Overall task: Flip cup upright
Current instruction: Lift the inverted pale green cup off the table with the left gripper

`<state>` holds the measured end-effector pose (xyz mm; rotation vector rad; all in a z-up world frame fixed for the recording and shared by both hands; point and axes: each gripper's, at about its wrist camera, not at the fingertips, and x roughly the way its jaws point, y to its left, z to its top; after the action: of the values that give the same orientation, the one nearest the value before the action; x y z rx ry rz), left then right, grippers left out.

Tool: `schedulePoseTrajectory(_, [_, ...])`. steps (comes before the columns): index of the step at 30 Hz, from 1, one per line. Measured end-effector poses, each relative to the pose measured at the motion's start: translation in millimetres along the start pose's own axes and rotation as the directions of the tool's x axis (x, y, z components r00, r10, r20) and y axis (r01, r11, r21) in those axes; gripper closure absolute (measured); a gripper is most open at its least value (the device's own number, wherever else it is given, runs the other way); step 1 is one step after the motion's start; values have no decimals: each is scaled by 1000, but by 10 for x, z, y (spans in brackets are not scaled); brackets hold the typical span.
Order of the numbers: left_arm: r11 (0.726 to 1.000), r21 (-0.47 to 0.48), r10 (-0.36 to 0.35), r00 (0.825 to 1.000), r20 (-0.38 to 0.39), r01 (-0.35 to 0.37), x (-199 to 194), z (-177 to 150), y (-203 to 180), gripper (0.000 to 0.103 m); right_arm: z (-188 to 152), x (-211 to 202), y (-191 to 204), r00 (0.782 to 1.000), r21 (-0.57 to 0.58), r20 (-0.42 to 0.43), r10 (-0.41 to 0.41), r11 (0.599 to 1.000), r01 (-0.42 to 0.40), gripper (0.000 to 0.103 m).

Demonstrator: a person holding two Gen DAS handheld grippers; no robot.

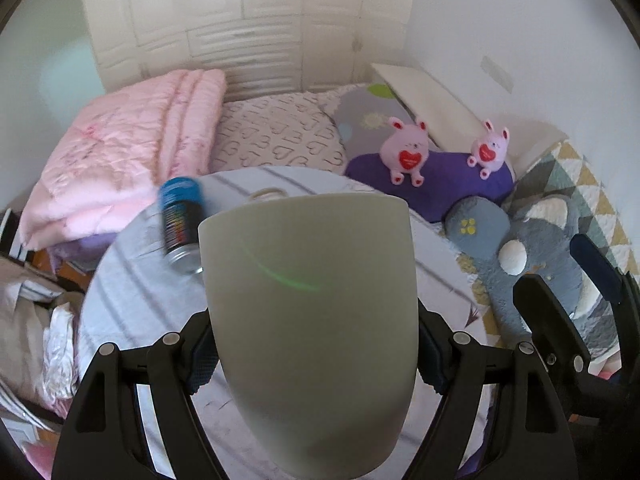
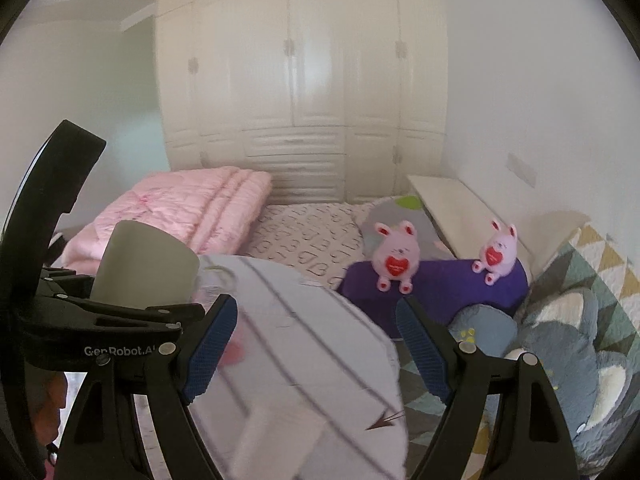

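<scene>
A plain grey-white cup (image 1: 310, 320) fills the middle of the left wrist view. My left gripper (image 1: 316, 364) is shut on it, one blue pad on each side, and holds it above the round table (image 1: 132, 304). The wide end of the cup points away from the camera. In the right wrist view the same cup (image 2: 146, 268) shows at the left, held in the left gripper (image 2: 120, 312). My right gripper (image 2: 316, 344) is open and empty over the table's right part (image 2: 304, 360). It shows at the right edge of the left wrist view (image 1: 568, 320).
A blue and black can (image 1: 182, 224) lies on the table behind the cup. Behind the table is a bed with a folded pink quilt (image 1: 120, 152), a purple cushion (image 1: 432, 176) with two pink plush toys (image 1: 404, 152), and a grey plush (image 1: 540, 248). A white wardrobe (image 2: 304, 80) stands at the back.
</scene>
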<state>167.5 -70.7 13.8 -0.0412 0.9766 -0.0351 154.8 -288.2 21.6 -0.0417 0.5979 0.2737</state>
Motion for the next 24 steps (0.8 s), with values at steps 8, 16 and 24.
schedulePoseTrajectory(8, [995,-87,46,999,10,-45,-321,-469,633,23,-117,-197,656,996,-58,7,85,995,-85,20])
schedulePoseTrajectory(16, [988,-132,77,997,-7,-77,-365,-883,1105,23,-312,-161,1172,987,-104,-46,155,982,-159,20])
schedulePoseTrajectory(24, [985,-160,52,997,-53,-59,-181,-1152,1362,23,-516,-52,1436,981,-133,-114,158,976,-173,20])
